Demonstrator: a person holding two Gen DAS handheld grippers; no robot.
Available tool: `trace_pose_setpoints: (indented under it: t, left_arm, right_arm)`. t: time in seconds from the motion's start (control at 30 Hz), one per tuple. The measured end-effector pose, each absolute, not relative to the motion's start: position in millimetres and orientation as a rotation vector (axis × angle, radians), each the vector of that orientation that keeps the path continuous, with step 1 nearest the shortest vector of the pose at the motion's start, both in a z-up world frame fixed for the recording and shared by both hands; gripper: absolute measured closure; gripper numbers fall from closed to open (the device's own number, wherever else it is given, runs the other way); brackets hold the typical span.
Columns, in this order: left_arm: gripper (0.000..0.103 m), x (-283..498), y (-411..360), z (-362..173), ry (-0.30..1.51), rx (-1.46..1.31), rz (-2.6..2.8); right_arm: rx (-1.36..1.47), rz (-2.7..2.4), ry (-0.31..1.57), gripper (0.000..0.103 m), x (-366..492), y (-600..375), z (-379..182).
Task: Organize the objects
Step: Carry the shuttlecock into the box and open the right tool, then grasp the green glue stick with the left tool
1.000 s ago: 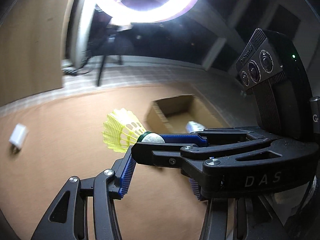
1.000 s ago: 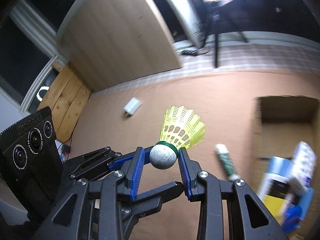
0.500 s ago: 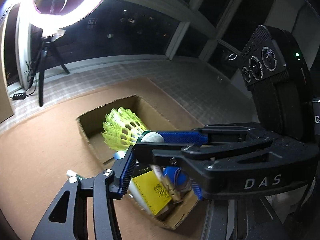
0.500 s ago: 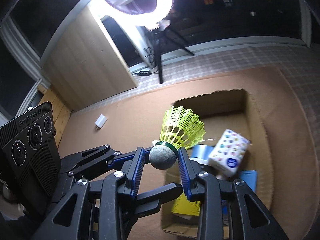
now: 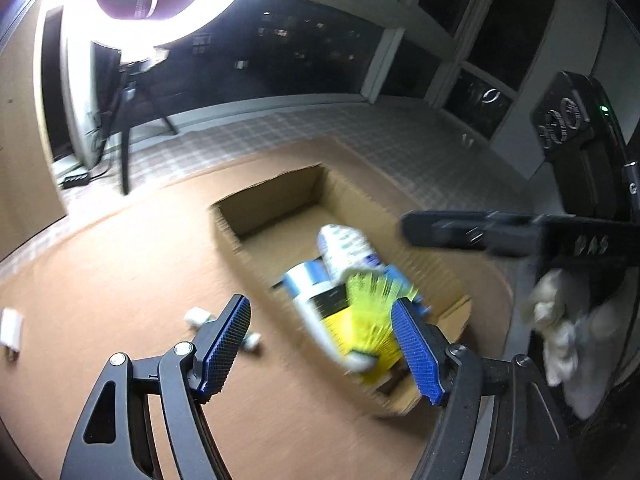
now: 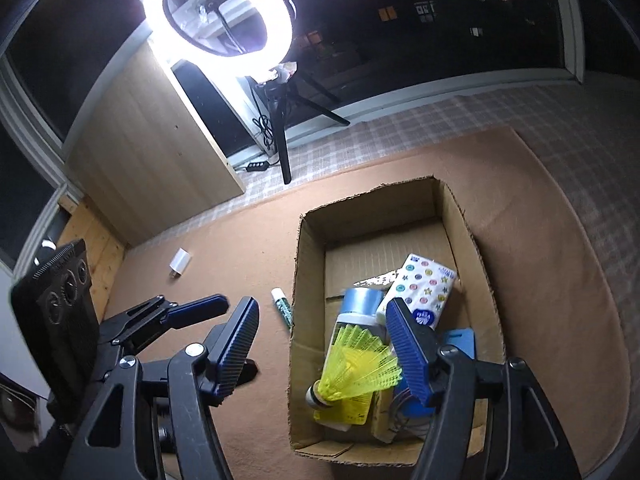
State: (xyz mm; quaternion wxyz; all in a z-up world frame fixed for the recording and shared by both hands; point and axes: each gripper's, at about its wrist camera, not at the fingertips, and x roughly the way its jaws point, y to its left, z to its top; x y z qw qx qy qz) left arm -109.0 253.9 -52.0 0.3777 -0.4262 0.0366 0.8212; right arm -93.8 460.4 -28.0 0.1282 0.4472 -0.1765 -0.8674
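Observation:
The yellow shuttlecock (image 6: 356, 372) lies on its side in the cardboard box (image 6: 298, 280), on a blue-capped bottle (image 6: 358, 300), cork end to the lower left. My right gripper (image 6: 322, 350) hovers above the box's near end. Its jaws are opening and neither pad presses on the shuttlecock. In the left wrist view the shuttlecock (image 5: 372, 308) is a yellow blur inside the box (image 5: 228, 236). My left gripper (image 5: 322, 348) is also opening, with nothing gripped. The left gripper (image 6: 188, 308) also shows at the left of the right wrist view. The right gripper (image 5: 440, 232) crosses the upper right of the left wrist view.
The box also holds a spotted tissue pack (image 6: 424, 288) and a blue item (image 6: 460, 340). A small tube (image 6: 282, 304) and a white charger (image 6: 180, 262) lie on the brown mat left of the box. A ring light (image 6: 218, 20) on a tripod stands behind.
The shuttlecock was pinched by its cork above the mat, then carried over the box. Now both grippers have spread their jaws and it has dropped into the box.

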Motion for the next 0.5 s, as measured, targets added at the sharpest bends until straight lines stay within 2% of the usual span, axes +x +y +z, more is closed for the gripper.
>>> trace_pose_setpoints:
  t: [0.23,0.5]
  left_arm:
    - [0.028,-112.4,201.6,-77.4,0.1,-1.193,2.152]
    - [0.028,-113.1,175.5,-93.7,0.084,-1.252,2.186]
  right_arm:
    - [1.239,-2.579,-0.504,0.041,-69.8,454.2,-31.8]
    - [1.25,-2.55,-0.52,0.041,-42.0,433.4,-43.0]
